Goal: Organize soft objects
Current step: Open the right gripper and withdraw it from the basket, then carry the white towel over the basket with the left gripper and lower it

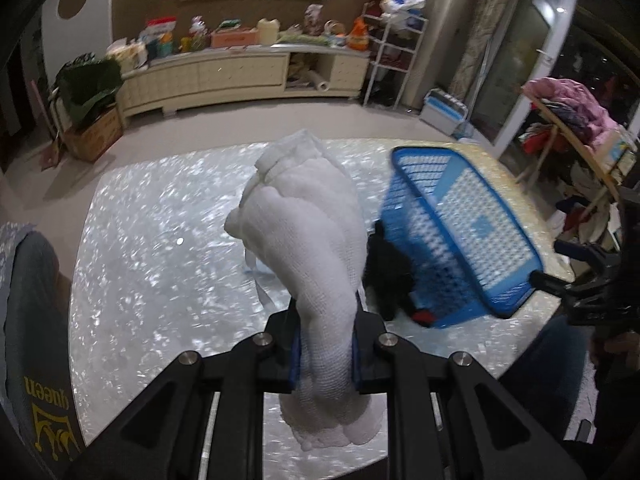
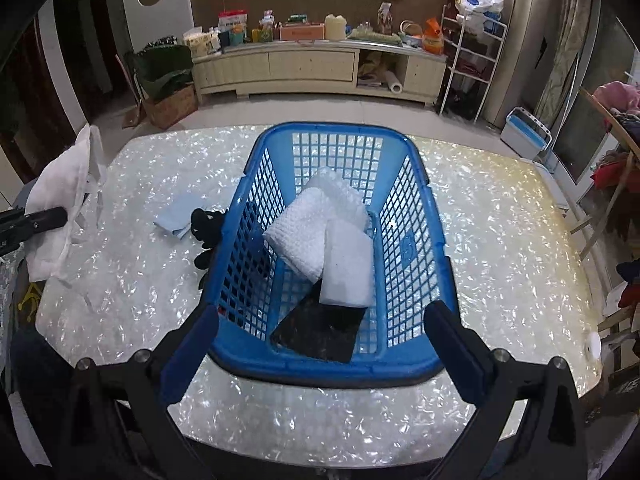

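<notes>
The left hand-held gripper (image 1: 326,354) pinches a white cloth (image 1: 308,240) at centre frame, raised over the pearly tabletop (image 1: 152,240). The right hand-held gripper (image 2: 320,344), fingers spread, flanks the near rim of a blue basket (image 2: 416,248) holding a white towel (image 2: 300,232), a white pad (image 2: 346,272) and a dark slab (image 2: 320,330). Left of the basket lie a black item (image 2: 206,228) and a pale blue cloth (image 2: 176,216).

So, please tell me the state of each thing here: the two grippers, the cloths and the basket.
left gripper: shut on white cloth
white cloth: held up, off the table
right gripper: open, holds nothing
blue basket: upright on table, holds folded white cloths and a dark item
light blue cloth: lying on table beside basket
</notes>
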`<state>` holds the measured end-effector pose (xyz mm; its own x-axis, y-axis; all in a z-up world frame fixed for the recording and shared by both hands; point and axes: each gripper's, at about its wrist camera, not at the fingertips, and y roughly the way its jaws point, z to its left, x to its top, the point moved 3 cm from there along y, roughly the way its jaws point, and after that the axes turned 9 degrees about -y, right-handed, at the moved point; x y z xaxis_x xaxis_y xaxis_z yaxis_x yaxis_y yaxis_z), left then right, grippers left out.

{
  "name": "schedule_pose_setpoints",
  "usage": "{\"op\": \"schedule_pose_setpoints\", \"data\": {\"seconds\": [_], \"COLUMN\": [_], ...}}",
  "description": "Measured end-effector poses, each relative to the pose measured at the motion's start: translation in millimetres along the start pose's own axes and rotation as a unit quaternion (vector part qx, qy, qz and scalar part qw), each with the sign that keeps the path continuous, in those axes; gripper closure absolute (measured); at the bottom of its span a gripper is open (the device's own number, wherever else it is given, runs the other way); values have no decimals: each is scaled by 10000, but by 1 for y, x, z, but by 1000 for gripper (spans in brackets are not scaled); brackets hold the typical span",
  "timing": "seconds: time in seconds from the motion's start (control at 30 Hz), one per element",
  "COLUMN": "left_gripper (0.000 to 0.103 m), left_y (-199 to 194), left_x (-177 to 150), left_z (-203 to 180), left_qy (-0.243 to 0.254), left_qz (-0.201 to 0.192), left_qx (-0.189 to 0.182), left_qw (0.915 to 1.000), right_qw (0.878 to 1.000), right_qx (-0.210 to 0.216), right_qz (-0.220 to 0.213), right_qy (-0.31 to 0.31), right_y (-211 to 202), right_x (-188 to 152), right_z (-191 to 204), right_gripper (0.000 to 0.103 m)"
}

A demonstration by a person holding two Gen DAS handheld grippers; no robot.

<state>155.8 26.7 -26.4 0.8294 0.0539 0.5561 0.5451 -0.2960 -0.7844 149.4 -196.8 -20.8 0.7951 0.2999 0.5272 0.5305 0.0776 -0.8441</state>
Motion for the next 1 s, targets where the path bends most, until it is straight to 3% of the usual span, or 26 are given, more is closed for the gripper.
{"op": "schedule_pose_setpoints", "data": {"seconds": [0.23,0.4,0.63,1.0], "left_gripper": [86,86,86,86], "left_y": [-22,-17,8,61], "left_x": [14,33,58,88], "left_z": [-59,-96,-137,-166], "left_qy": [315,579,723,769], "left_qz": [-236,-322,-277,-15], "left_qx": [-268,-370,-607,-620], "left_qw": [9989,9971,9951,9951], "right_qw": [9997,9997,9997,9995], "right_qx": [26,72,-46,-43], "right_qz": [-212,-202,-162,-63], "right_qy": [80,104,184,314], "right_y": [-16,-19,-18,5], "right_x": [-7,-11,-11,-3], "right_z": [-7,-17,-37,-63], "right_gripper": [0,0,0,0]}}
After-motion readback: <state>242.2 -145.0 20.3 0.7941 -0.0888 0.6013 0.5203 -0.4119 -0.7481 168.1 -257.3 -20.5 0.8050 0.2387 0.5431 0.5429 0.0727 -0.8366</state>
